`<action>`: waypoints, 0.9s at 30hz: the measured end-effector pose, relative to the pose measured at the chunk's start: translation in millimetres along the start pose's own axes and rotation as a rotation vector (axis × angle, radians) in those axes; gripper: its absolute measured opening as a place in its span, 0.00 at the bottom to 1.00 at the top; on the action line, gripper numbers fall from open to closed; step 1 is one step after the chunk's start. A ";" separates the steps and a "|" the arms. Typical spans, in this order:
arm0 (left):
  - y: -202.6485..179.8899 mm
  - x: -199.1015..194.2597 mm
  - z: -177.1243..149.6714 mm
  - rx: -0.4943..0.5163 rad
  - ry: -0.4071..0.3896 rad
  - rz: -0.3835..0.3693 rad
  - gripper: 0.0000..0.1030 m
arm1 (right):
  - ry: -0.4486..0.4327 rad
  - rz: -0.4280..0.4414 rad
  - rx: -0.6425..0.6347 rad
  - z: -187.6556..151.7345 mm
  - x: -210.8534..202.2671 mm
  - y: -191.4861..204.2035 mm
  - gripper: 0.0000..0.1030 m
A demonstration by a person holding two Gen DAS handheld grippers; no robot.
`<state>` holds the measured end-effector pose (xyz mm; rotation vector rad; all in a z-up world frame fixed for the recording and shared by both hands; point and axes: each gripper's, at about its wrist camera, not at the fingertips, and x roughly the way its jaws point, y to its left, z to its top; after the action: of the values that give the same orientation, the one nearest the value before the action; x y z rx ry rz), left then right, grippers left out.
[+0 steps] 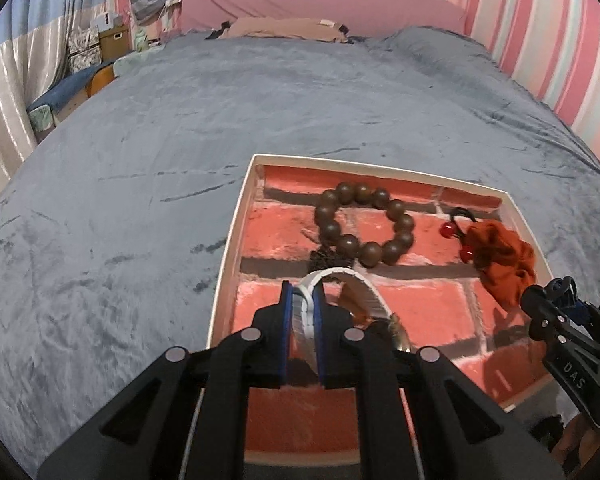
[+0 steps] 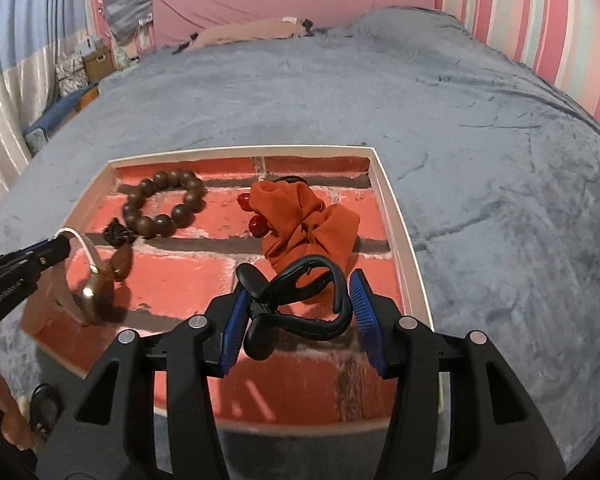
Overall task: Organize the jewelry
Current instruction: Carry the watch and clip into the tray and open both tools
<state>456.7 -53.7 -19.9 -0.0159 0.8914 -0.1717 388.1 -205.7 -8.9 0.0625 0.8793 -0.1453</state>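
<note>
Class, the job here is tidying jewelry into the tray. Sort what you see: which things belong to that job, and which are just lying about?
Part of the job:
- tray
- wooden bead bracelet
- orange scrunchie
- white-strapped watch in left claw
- black hair clip in right claw

Lying about:
- grey blanket
- pink headboard
- curtain

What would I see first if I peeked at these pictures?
First, the shallow box with a red brick-pattern floor, lying on the grey bed. In it lie a brown bead bracelet and an orange scrunchie. Above it, the left gripper pinches a white watch strap, and the right gripper holds a black hair claw.
</note>
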 end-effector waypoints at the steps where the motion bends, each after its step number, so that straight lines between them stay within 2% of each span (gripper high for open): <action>1: 0.8 1.9 1.5 -0.005 0.002 0.001 0.10 | 0.006 -0.003 0.004 2.2 4.7 -0.2 0.48; 6: 0.3 17.5 11.5 0.006 0.031 0.018 0.10 | 0.044 0.003 0.043 10.0 27.3 -4.9 0.48; 12: -1.7 35.0 17.9 0.020 0.089 0.026 0.10 | 0.092 -0.041 -0.002 7.1 50.1 -1.4 0.48; 14: -0.4 36.3 16.7 0.024 0.100 0.028 0.10 | 0.084 -0.042 -0.006 5.8 49.3 -1.6 0.49; 17: 3.0 32.0 15.8 0.016 0.102 0.018 0.11 | 0.100 -0.034 -0.035 5.0 46.7 0.6 0.71; 18: 3.2 30.0 17.9 0.011 0.106 0.008 0.12 | 0.097 -0.031 -0.044 5.8 44.5 1.6 0.75; 20: 6.0 22.2 20.0 0.003 0.103 -0.016 0.22 | 0.069 -0.027 -0.062 7.5 31.0 1.3 0.78; 22: 7.6 1.8 22.0 0.008 0.052 0.004 0.60 | 0.031 -0.003 -0.063 10.5 14.4 -2.1 0.84; 23: 8.6 -11.1 23.0 0.011 0.019 0.001 0.63 | 0.006 0.012 -0.065 12.0 3.4 -5.3 0.88; 27: 17.3 -55.2 25.5 0.015 -0.047 -0.045 0.66 | -0.068 0.007 -0.095 17.4 -37.6 -14.7 0.96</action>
<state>444.9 -29.5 37.3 -0.0262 0.8436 -0.2193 375.4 -218.4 31.3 -0.0278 0.8168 -0.0982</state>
